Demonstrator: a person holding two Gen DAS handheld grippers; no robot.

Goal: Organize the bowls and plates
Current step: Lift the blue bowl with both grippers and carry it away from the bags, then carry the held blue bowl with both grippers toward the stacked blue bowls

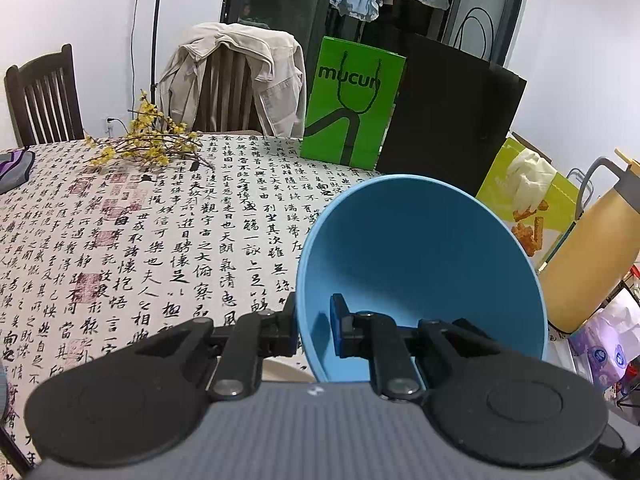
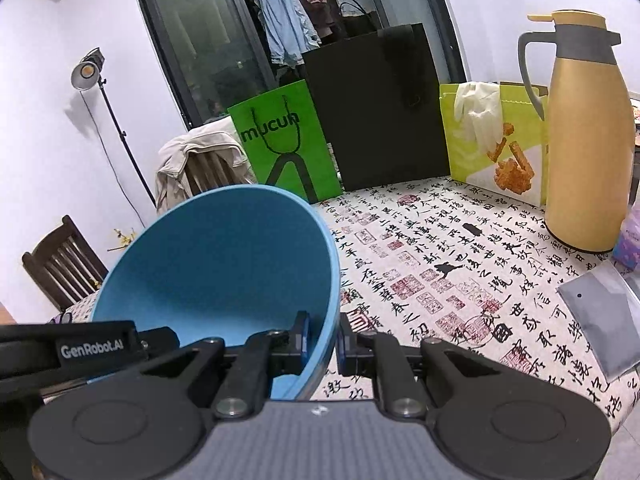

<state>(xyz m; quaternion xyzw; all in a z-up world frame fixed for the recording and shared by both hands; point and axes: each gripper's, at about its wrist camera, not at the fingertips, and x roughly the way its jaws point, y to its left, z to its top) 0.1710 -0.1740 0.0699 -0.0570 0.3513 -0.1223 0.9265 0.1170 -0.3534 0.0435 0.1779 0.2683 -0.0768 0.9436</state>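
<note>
The round table with a white cloth printed in black calligraphy [image 2: 460, 280] lies ahead of both grippers and below them. On its far side, beyond the fingertips, stand a tall black paper bag [image 2: 380, 108], a gold thermos jug with a grey handle [image 2: 584, 136], a bright green paper bag with black print [image 2: 284, 140] and a yellow-green snack bag [image 2: 496, 148]. A pale glove [image 2: 478, 108] hangs over the rim of the snack bag; what is inside the three bags cannot be seen.

The large blue plastic bowl [image 1: 420, 272] is held between the two grippers, tilted with its open side towards the cameras, and it seems lifted above the cloth, though its lower edge is hidden. It is empty.

The left gripper [image 1: 314, 332] is clenched on the bowl's wall, one finger outside the rim and one inside. The right gripper [image 2: 322, 340] pinches the opposite wall in the same way.

Since the grip is only on two thin edges, the carrying will probably go best if both hands travel together at one pace and keep the same distance between them; otherwise the wall could slip out of the pads or the bowl could twist. It seems wise to bring the bowl level before lowering it, and to loosen both grippers only when its base rests on the table or in another bowl. No other bowl or plate is clearly visible here.
</note>
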